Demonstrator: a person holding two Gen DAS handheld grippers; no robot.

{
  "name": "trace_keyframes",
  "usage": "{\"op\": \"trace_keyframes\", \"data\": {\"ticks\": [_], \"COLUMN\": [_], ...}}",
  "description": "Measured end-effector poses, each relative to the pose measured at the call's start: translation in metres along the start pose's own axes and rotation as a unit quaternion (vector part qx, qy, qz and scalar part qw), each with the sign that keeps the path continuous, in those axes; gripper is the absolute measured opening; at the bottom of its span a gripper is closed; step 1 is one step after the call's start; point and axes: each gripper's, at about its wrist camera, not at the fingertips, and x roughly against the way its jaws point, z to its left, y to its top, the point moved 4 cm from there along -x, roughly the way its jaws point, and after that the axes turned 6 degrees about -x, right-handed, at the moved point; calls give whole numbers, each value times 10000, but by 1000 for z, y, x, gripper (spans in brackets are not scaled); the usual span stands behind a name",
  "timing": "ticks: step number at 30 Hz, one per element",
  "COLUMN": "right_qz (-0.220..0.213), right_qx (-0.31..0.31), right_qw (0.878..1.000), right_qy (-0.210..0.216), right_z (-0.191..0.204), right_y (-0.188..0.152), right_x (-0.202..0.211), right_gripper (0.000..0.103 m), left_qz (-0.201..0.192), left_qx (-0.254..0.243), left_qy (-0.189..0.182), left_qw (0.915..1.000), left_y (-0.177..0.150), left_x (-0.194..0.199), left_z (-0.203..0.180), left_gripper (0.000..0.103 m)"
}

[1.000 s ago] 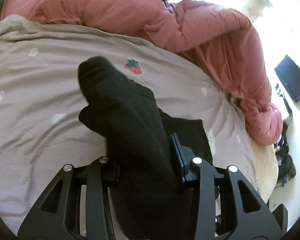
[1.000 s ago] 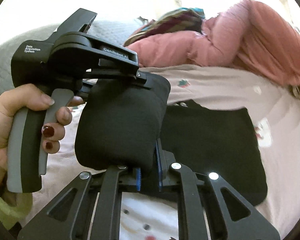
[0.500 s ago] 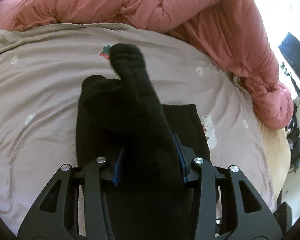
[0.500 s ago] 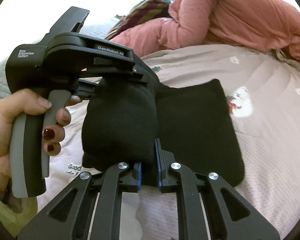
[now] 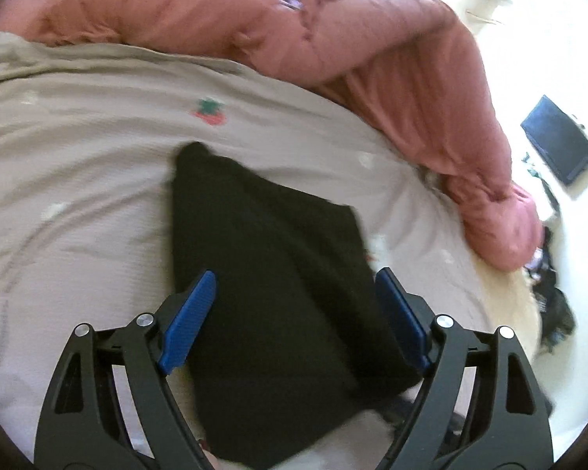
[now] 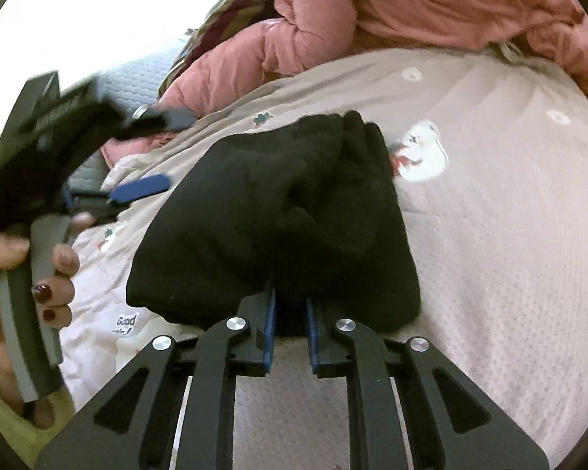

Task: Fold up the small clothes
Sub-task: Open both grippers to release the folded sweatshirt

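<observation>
Left wrist view: left claw (image 5: 294, 313) jaws wide apart, just been opening; black garment (image 5: 278, 286) lies between the blue pads (image 5: 188, 321) but they don't press it. Garment rests on the beige printed bedsheet (image 5: 78, 180), pink duvet (image 5: 372, 58) bunched at far side.

Right wrist view: right claw (image 6: 290, 325) nearly closed, pinching the near edge of the black garment (image 6: 278, 211), which is bunched on the bedsheet (image 6: 490, 235). At left, blurred, a hand (image 6: 39, 293) holds the left claw (image 6: 149, 149), jaws parted.
</observation>
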Motion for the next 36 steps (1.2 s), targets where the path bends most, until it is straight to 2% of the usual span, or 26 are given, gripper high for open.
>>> {"op": "trace_keyframes", "data": {"ticks": [2,5,9,10,15,18,23,26,34,36], "right_qz": [40,32,-76,-136,-533,-338,122,329,653,707], "right_qx": [38,36,77,84,198,312,206,64,139,177], "right_qw": [10000,10000,9999,9998,9983,9989,9994,9990,9961,9961], "right_qy": [-12,-20,-86,-75,-137,-124,-252,-288,-569,-499], "right_z": [1,0,-3,-4,-2,2,-4,-10,-15,-13], "right_y": [-4,-6,-5,-2,33,57,95,107,117,116], "right_x": [4,14,33,38,60,44,-7,-32,-76,-80], "right_gripper": [14,21,26,31,43,45,59,60,60,51], "left_qz": [49,90,242,219,201,163,136,103,69,59], "left_qx": [-74,-238,-503,-541,-614,-655,-729,-814,-814,-831], "left_qy": [357,646,695,706,637,617,607,637,579,587], "left_qw": [9993,9976,9960,9958,9959,9958,9954,9946,9950,9948], "left_y": [-5,-13,-30,-32,-33,-34,-36,-36,-37,-37], "left_x": [-1,-6,-21,-21,-18,-18,-17,-16,-15,-14], "left_z": [12,20,16,16,19,19,18,16,17,16], "left_gripper": [76,76,76,76,76,76,76,76,76,76]}}
